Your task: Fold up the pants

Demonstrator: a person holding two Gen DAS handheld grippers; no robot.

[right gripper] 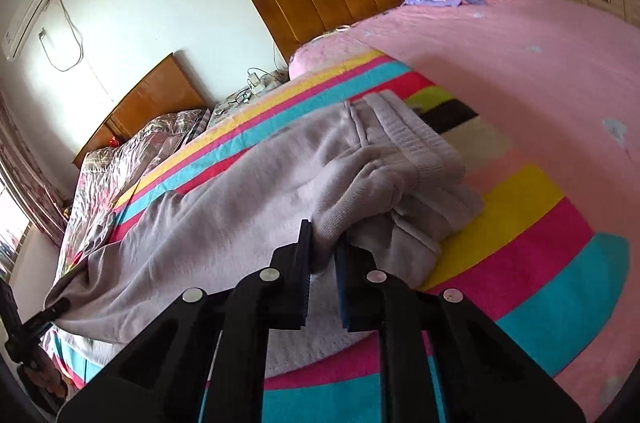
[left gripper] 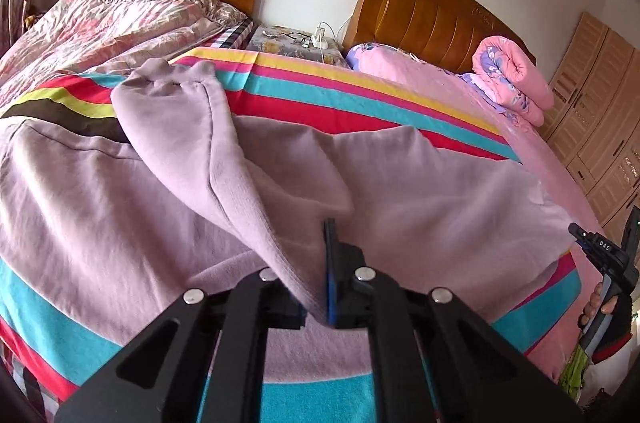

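Lilac sweatpants [left gripper: 120,203] lie across a striped blanket [left gripper: 360,95] on the bed. In the left wrist view my left gripper [left gripper: 316,239] is shut on a raised fold of a pant leg, which drapes over and hides one finger. In the right wrist view my right gripper [right gripper: 324,235] is shut on bunched cloth just below the ribbed waistband [right gripper: 408,139]. The pants [right gripper: 200,223] stretch away to the left edge, where the left gripper [right gripper: 52,307] clamps their far end. The right gripper [left gripper: 580,235] shows at the right edge, held by a gloved hand [left gripper: 608,319].
A rolled pink quilt [left gripper: 516,79] sits by the wooden headboard [left gripper: 432,11] on the pink sheet [right gripper: 520,55]. A nightstand [left gripper: 296,41] with glasses and a charger separates a second bed with a floral quilt [left gripper: 100,19]. A wardrobe [left gripper: 600,103] stands at the right.
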